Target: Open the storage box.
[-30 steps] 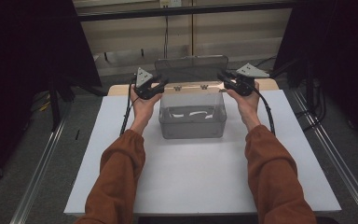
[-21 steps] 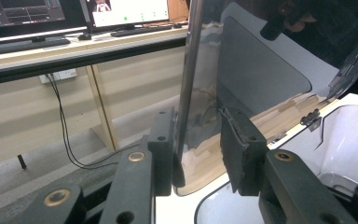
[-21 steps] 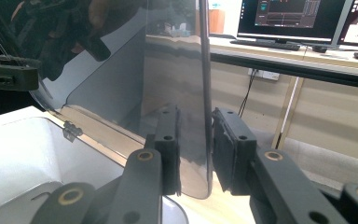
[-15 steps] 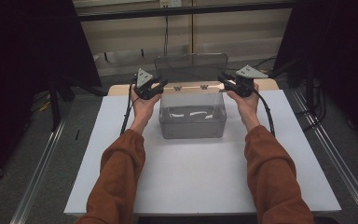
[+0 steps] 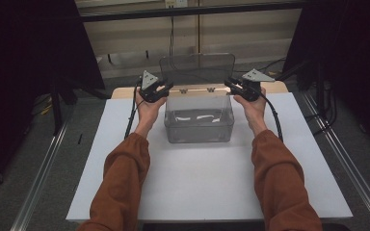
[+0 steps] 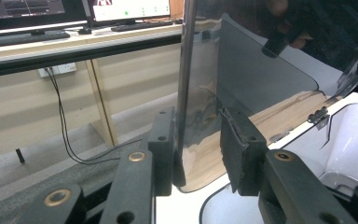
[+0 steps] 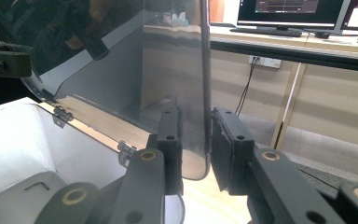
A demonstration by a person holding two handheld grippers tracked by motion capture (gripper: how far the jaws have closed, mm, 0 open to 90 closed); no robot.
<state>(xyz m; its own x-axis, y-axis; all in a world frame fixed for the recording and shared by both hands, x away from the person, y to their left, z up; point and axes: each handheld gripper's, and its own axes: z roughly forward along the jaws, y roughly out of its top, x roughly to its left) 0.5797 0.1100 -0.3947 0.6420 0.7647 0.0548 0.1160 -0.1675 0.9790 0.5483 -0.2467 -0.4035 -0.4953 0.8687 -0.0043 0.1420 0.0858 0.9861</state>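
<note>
A clear plastic box [image 5: 198, 120] stands at the far middle of the white table [image 5: 197, 187], its hinged lid [image 5: 197, 67] raised upright. My left gripper [image 5: 161, 91] is at the lid's left edge and my right gripper [image 5: 231, 85] at its right edge. In the left gripper view the left gripper [image 6: 198, 149] straddles the lid's edge [image 6: 182, 79]; one pad touches it and the other stands well off. The right gripper [image 7: 196, 144] also straddles the lid's edge [image 7: 205, 70], with a small gap on one side. Both are open.
Small hinges [image 6: 318, 115] join lid and box along the back rim. Pale shapes [image 5: 197, 117] lie on the box's floor. A wooden strip [image 5: 125, 91] runs behind the box. Metal rails [image 5: 43, 168] flank the table. A desk with monitors [image 7: 289, 11] stands beyond.
</note>
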